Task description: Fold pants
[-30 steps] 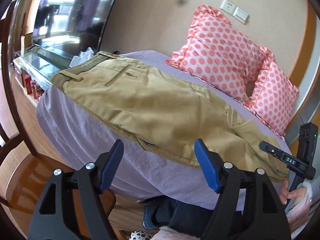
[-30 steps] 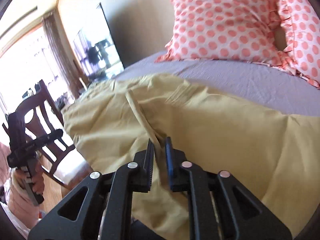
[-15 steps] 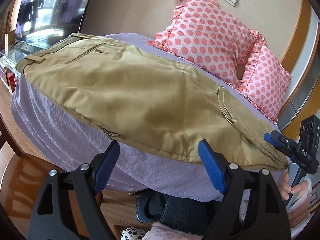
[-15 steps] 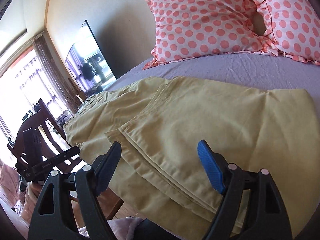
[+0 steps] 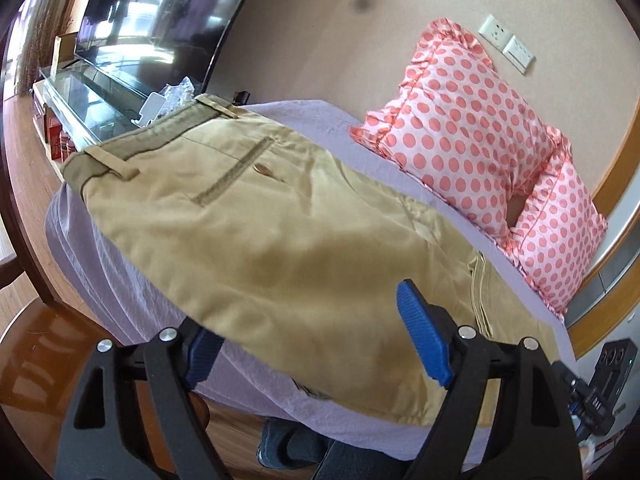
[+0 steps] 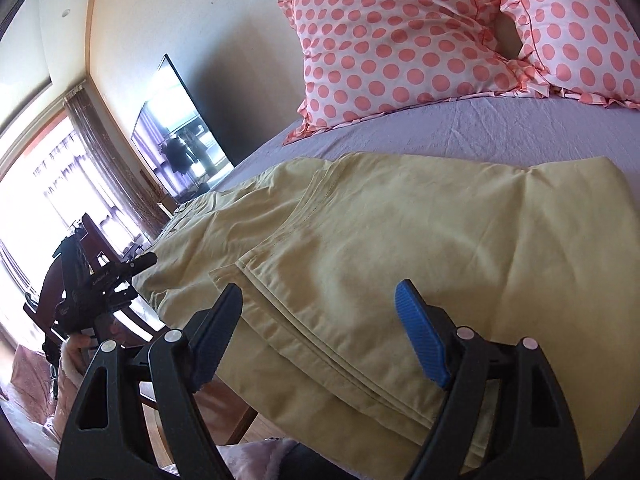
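- left wrist view: khaki pants (image 5: pixel 280 248) lie along the purple bed (image 5: pixel 120 280), legs stacked, waistband toward the tv; left gripper (image 5: pixel 320 344) gapes wide at their near edge.
- right wrist view: right gripper (image 6: pixel 320 340) spread wide, holding nothing, over the cuffs (image 6: pixel 304 320); crosswise folds look left to do.

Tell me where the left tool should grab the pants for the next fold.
Probably the waistband of the khaki pants, approached from the bed's near edge. It's a thick, flat band at the far-left end, and the open left tool already points across the pants.
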A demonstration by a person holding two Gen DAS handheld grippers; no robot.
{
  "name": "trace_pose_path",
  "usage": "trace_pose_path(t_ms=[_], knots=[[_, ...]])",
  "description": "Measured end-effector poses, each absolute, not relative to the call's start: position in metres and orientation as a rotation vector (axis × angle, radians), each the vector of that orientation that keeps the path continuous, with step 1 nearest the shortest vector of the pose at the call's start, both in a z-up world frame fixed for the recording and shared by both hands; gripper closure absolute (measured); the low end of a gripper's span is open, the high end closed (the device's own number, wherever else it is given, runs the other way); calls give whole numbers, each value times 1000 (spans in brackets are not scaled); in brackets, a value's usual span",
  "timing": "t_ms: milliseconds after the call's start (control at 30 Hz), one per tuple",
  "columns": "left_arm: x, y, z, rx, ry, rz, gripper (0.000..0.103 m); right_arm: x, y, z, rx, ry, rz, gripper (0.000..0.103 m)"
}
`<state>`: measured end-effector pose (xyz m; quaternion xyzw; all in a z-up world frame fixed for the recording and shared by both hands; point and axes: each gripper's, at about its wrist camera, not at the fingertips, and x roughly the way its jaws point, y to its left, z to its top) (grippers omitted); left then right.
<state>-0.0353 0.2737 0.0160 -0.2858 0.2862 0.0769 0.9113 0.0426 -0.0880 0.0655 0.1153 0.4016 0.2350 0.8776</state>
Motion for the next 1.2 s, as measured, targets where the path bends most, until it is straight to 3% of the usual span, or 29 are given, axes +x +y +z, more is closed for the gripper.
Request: trace_pose_path(t_ms=[200, 300, 400, 500, 667, 800, 933, 1067, 1200], knots=[[-21, 319, 20, -750, 592, 243, 30, 40, -92, 66, 252, 829, 498, 22], [-22, 346, 16, -874, 572, 309, 49, 39, -99, 67, 266, 816, 496, 22], [-13, 356, 18, -852, 619, 413, 84, 36, -107, 69, 276, 799, 492, 22], [2, 329, 49, -644, 630, 465, 93, 32, -118, 72, 281, 777, 476, 22], [29, 224, 129, -305, 545, 267, 94, 22, -155, 88, 347, 682, 399, 20], [43, 99, 156, -59, 495, -16, 93, 8, -199, 102, 398, 597, 257, 19], [45, -22, 129, 108, 532, -342, 92, -7, -243, 108, 448, 559, 111, 19], [42, -116, 57, 323, 713, -576, 92, -21, -277, 110, 507, 539, 19, 17], [15, -130, 31, 469, 694, -586, 84, -17, -290, 110, 542, 576, 46, 16]])
